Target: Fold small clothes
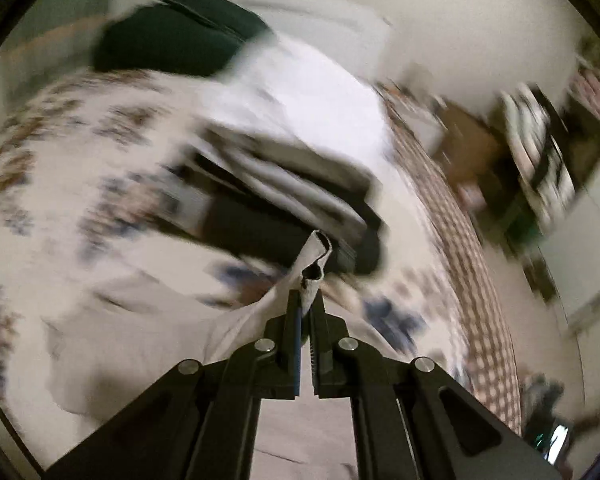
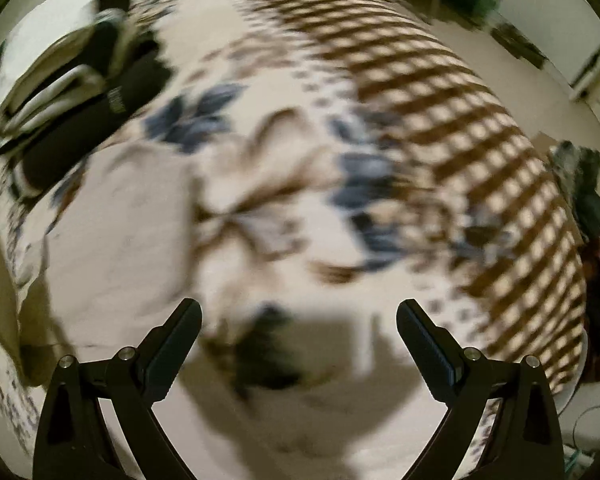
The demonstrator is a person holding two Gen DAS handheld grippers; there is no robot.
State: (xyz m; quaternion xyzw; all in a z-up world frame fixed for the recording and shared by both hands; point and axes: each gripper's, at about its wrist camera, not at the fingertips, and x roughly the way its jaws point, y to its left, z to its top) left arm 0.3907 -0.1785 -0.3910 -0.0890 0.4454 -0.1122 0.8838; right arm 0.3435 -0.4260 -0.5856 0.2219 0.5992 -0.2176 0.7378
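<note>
left tongs (image 1: pixel 309 292): clamped on pale cloth (image 1: pixel 314 256) edge | right tongs (image 2: pixel 299 322): wide apart, empty, above bedspread (image 2: pixel 380 80)

A pale grey-white garment (image 1: pixel 140 344) lay rumpled on the patterned bed (image 1: pixel 60 152) — one hemmed corner lifted, pinched upright, folded over itself.

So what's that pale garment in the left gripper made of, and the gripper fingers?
Pale garment: looks like thin woven or knit cloth, matte; its hemmed edge folds limply. Left gripper fingers: probably hard black plastic, matte, with metal pins; blur leaves this uncertain.
</note>
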